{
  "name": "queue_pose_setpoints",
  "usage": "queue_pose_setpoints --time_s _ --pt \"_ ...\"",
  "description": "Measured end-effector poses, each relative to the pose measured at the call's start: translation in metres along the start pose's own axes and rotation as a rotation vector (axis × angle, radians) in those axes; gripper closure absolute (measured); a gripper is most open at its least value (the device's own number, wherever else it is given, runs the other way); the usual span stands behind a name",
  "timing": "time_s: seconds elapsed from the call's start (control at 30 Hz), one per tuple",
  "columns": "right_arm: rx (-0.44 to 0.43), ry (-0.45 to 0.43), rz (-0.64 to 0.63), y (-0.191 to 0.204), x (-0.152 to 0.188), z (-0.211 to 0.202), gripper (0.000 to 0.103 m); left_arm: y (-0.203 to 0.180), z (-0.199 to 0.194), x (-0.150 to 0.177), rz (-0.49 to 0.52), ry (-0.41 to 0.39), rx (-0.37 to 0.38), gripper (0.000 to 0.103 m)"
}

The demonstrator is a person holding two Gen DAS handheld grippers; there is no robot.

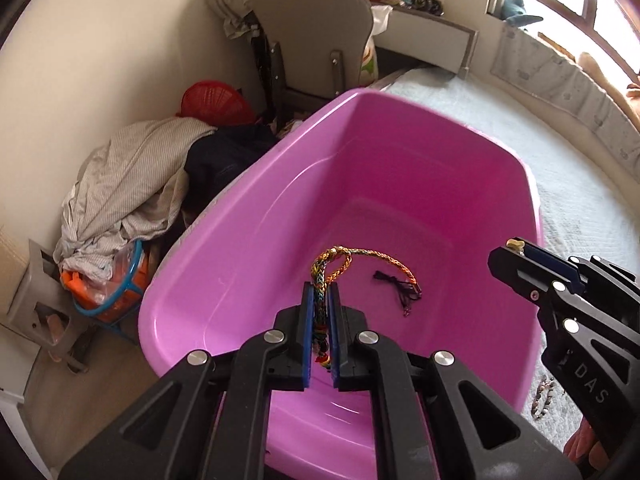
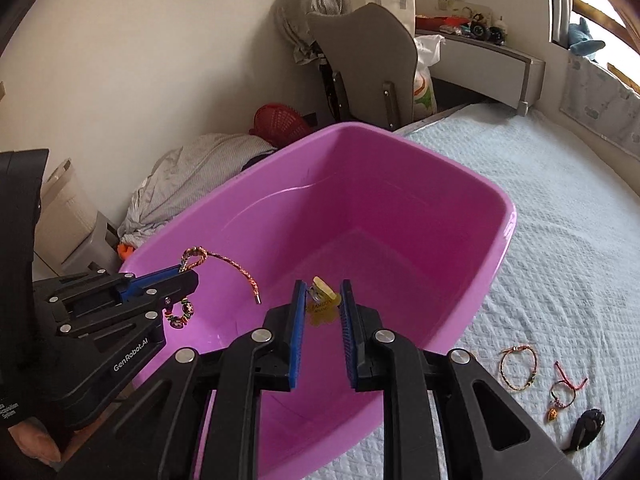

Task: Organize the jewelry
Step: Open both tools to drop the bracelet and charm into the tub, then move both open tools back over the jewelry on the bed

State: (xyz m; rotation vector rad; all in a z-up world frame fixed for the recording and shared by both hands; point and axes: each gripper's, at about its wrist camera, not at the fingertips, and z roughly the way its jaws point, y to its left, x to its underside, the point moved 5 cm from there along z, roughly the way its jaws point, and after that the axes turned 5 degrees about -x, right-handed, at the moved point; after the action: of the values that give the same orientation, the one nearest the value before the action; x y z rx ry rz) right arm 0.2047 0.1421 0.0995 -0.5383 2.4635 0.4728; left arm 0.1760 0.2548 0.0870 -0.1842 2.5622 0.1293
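Note:
A pink plastic tub (image 1: 224, 220) stands on the bed. My left gripper (image 1: 322, 292) hangs over its near end, shut on a multicoloured braided cord bracelet (image 1: 340, 260) whose loop and long tail curve out past the fingertips. Dark threads (image 1: 396, 290) show by the tail's end; I cannot tell whether they belong to it. In the right wrist view the same tub (image 2: 508, 216) lies under my right gripper (image 2: 323, 286), which is shut on a small yellow piece with a flower-shaped tag (image 2: 322, 300). The left gripper (image 2: 192, 270) is at the left, with a beaded bit (image 2: 180, 316) dangling below it.
Two thin bracelets (image 2: 518, 368) (image 2: 568, 388) and a dark item (image 2: 586, 428) lie on the white quilted bed cover (image 2: 560, 240) right of the tub. A beaded strand (image 1: 542, 396) lies there too. Beyond the tub are a clothes pile (image 1: 132, 184), a red basket (image 1: 216, 102) and a grey chair (image 1: 316, 28).

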Motion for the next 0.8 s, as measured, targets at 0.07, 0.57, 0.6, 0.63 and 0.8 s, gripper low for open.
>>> queue_pose_setpoints --time_s 0.07,0.57,0.6,0.63,0.8 --pt "0.015 0.033 0.001 -0.002 -0.002 0.011 0.086 0.001 0.01 0.001 -0.003 0.03 -0.008 0.096" --pt "0.104 0.086 -0.042 -0.004 0.0 0.037 0.062 0.01 0.022 0.013 -0.008 0.035 -0.086 0.025" --pt "0.106 0.085 -0.043 -0.004 0.0 0.037 0.061 0.011 0.021 0.012 -0.004 0.027 -0.093 0.025" --pt "0.109 0.083 -0.041 -0.007 0.0 0.036 0.06 0.01 0.02 0.012 0.006 0.028 -0.097 0.025" --pt "0.107 0.082 -0.031 -0.011 -0.001 0.036 0.06 0.014 0.022 0.011 0.0 0.039 -0.101 0.025"
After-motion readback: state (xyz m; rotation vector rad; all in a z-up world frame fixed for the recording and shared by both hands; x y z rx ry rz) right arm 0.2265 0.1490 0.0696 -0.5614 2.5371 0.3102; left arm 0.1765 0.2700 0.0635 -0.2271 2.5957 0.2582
